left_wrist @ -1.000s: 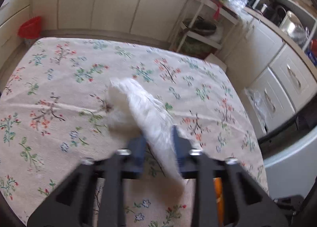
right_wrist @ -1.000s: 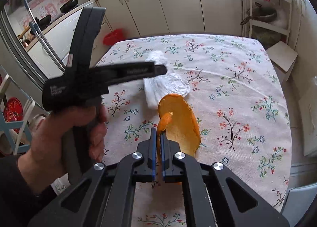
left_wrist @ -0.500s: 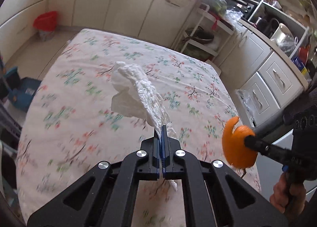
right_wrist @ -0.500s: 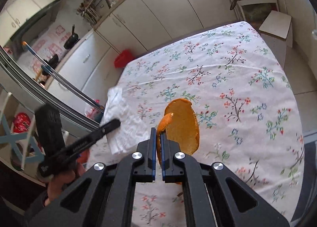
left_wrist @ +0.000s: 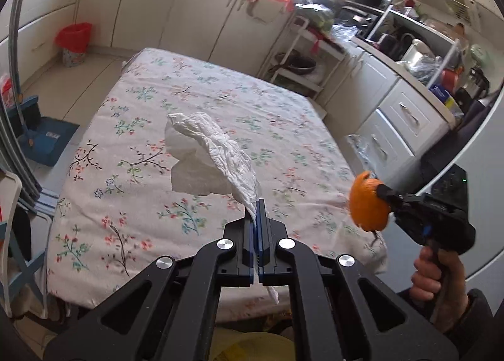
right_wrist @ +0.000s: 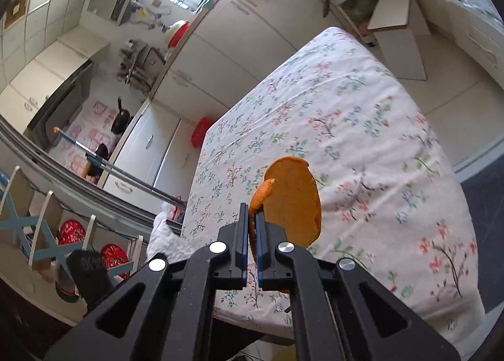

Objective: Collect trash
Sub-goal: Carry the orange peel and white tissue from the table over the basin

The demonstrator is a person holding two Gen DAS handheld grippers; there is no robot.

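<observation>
A crumpled white paper tissue (left_wrist: 214, 153) hangs in the air above the flowered tablecloth (left_wrist: 132, 178), pinched at one corner by my left gripper (left_wrist: 257, 206), which is shut on it. A curved piece of orange peel (right_wrist: 291, 200) is clamped in my right gripper (right_wrist: 250, 219), also shut, near the table's front edge. In the left wrist view the same orange peel (left_wrist: 368, 205) and the right gripper (left_wrist: 386, 192) show at the right, held by a hand (left_wrist: 438, 269). The tissue (right_wrist: 167, 238) peeks in low at the left of the right wrist view.
A red-lined waste bin (left_wrist: 74, 42) stands on the floor by the far cabinets. A blue dustpan (left_wrist: 47, 137) lies left of the table. White drawers (left_wrist: 400, 121) and a cluttered counter run along the right. Something yellow (left_wrist: 245, 345) sits below the left gripper.
Both grippers have lifted off the table and drawn back toward its near edge, carrying tissue and peel. The left closed fully on the tissue; the right view has rolled.
</observation>
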